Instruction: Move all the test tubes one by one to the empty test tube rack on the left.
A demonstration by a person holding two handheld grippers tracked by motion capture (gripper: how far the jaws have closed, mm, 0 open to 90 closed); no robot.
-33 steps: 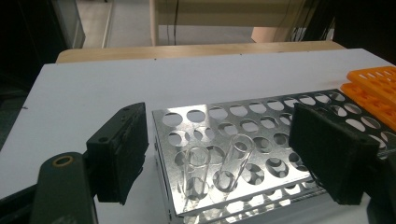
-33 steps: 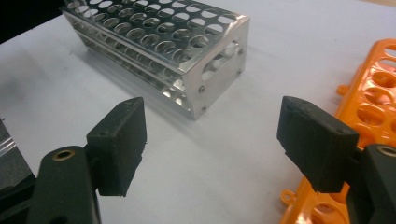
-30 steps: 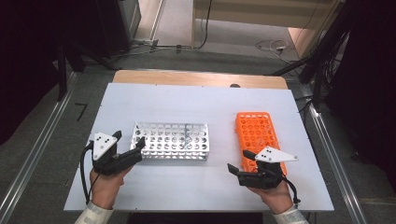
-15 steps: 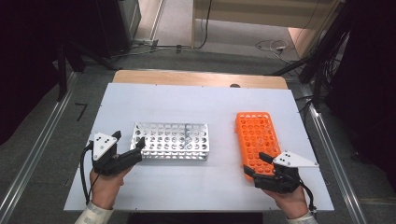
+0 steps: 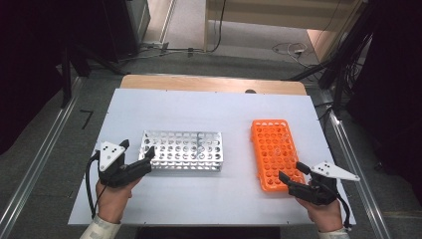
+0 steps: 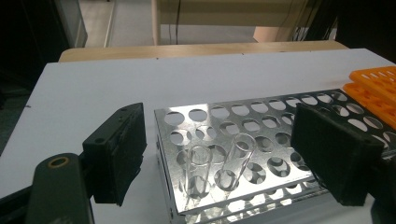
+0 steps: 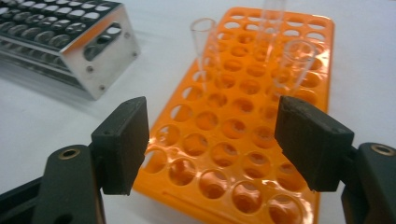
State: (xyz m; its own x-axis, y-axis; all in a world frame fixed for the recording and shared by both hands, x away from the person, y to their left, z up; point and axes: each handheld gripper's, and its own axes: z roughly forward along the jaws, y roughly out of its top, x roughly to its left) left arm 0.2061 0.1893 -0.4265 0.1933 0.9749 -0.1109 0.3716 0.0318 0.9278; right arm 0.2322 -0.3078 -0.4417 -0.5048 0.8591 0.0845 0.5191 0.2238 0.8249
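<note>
Two clear tubes (image 6: pixel 217 170) stand in the metal rack (image 5: pixel 182 150) at centre-left; three stand in the orange rack (image 5: pixel 275 153). Both hand-held grippers, left (image 5: pixel 138 152) and right (image 5: pixel 290 173), are released.

Open counter (image 5: pixel 209 114) lies beyond both racks. Between metal rack (image 5: pixel 181 150) and orange rack (image 5: pixel 276 152) runs a bare lane. Upright glass tubes (image 7: pixel 205 44) obstruct the orange rack's far end.

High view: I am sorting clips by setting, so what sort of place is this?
Probably a lab-style recording bench: a perforated metal test-tube rack and an orange plastic tube rack sit on a white tabletop, with cables on the floor behind.
</note>
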